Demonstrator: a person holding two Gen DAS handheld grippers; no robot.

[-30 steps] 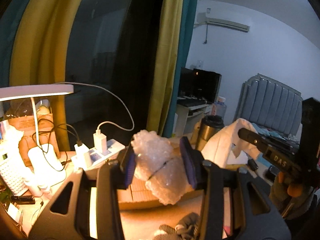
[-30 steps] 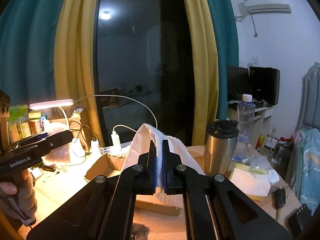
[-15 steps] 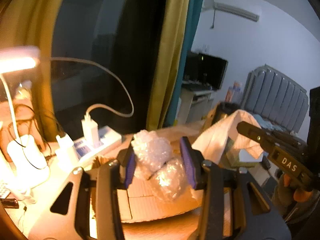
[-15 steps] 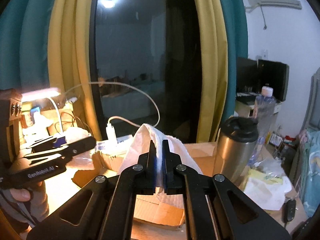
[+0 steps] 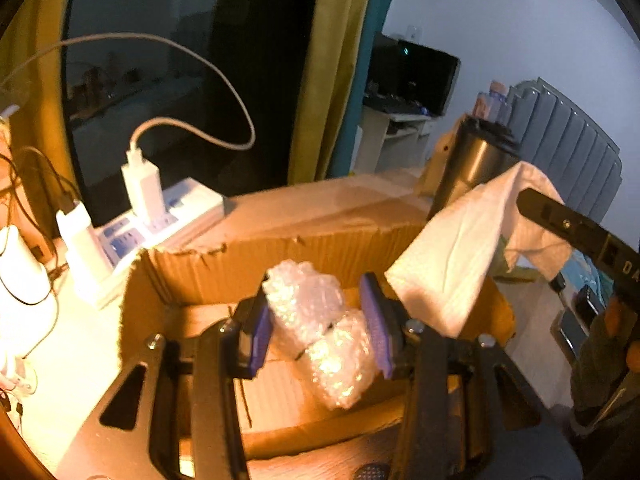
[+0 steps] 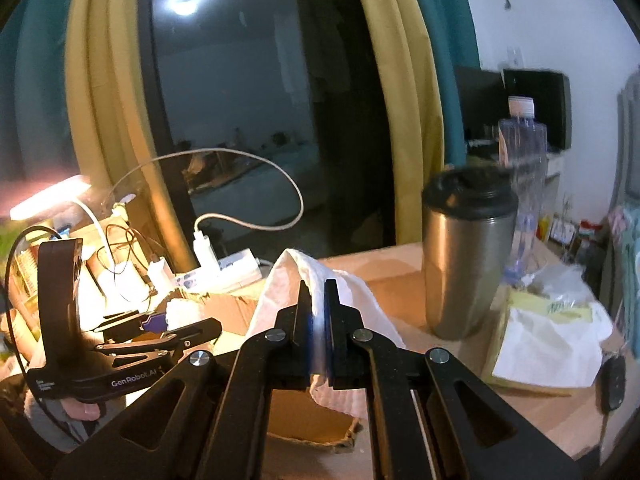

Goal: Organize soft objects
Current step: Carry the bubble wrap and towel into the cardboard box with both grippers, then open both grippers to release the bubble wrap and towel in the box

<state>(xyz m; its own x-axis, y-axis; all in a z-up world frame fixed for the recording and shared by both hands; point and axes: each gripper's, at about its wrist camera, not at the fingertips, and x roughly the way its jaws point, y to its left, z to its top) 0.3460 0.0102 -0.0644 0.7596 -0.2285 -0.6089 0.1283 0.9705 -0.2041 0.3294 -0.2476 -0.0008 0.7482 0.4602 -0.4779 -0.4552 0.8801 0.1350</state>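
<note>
Bubble-wrap wad (image 5: 316,328) pinched in the left claw (image 5: 320,330), held over the open cardboard box (image 5: 256,256) on the surface (image 5: 80,364). White cloth (image 6: 320,308) clamped in the tightly closed right claw (image 6: 318,320) at the box's right edge. Delivery step, apparently; next, lower inside and release. Box floor mostly hidden, edges blurred.
</note>
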